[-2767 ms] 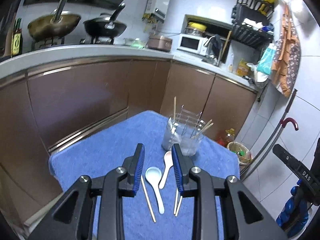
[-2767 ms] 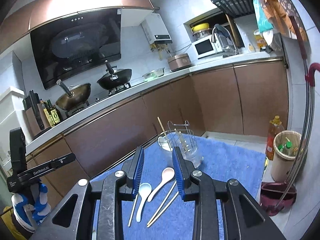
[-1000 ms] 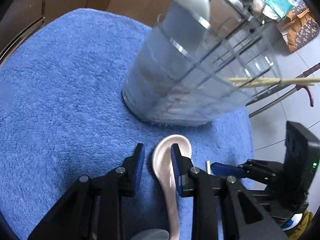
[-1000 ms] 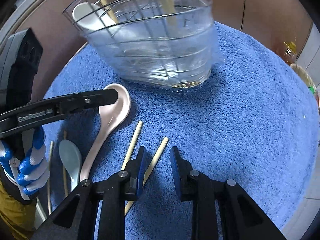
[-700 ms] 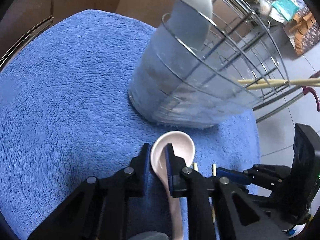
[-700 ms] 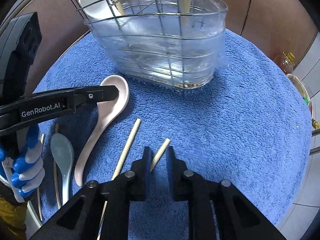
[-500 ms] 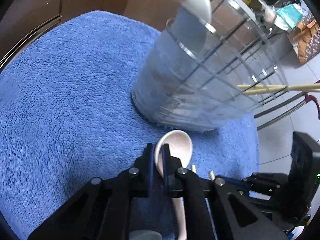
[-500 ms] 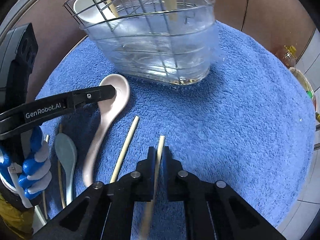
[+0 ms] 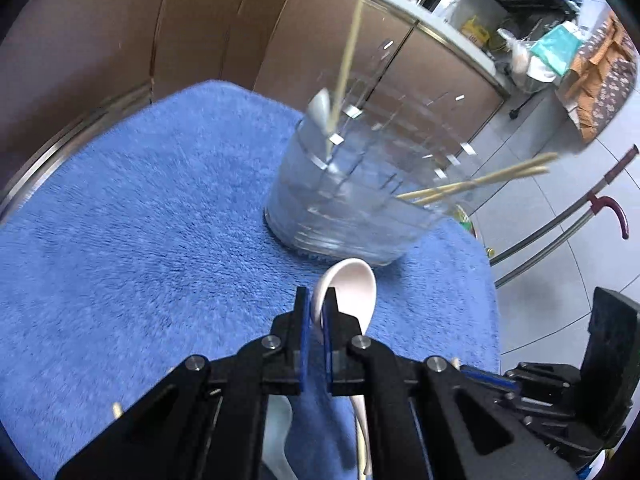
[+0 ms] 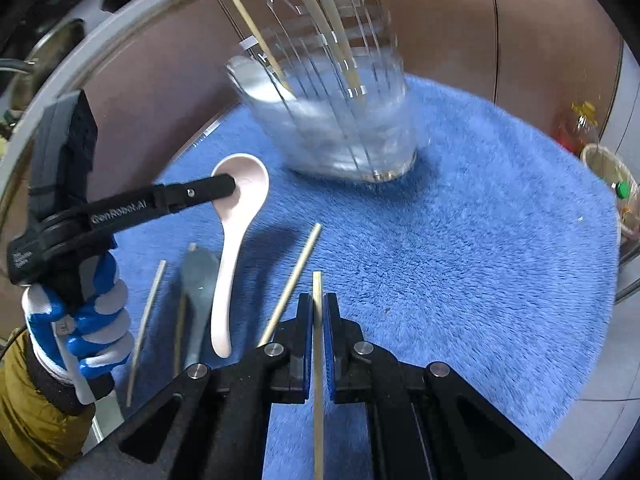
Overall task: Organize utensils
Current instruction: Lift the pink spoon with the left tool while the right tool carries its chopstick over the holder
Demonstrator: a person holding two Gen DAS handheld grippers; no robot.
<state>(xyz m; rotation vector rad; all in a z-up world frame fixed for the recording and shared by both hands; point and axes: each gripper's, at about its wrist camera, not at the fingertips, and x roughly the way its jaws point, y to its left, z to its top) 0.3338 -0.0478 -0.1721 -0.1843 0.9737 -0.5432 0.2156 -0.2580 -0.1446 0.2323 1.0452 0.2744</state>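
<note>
Utensils split between clear wire-framed holder [image 9: 352, 184] and blue towel [image 9: 140, 240]. Left wrist view: left gripper [image 9: 315, 312] pinched on rim of pale pink spoon [image 9: 352, 284], bowl raised just in front of holder base. Inside holder: grey spoon [image 9: 320, 110], one upright chopstick [image 9: 346, 68], a pair of chopsticks [image 9: 476, 182] leaning out to the right.

Right wrist view: right gripper [image 10: 318, 314] clamped on a single chopstick [image 10: 317, 360], tip pointing toward holder [image 10: 340, 120]. Second loose chopstick [image 10: 290, 284] lying just left on towel [image 10: 480, 240]. Left gripper [image 10: 224, 188] gripping pink spoon [image 10: 236, 240] at bowl edge, handle trailing down. Grey-blue spoon [image 10: 196, 296] and thin chopstick [image 10: 146, 328] flat beside it. Blue-and-white gloved hand [image 10: 84, 320] on left tool.
</note>
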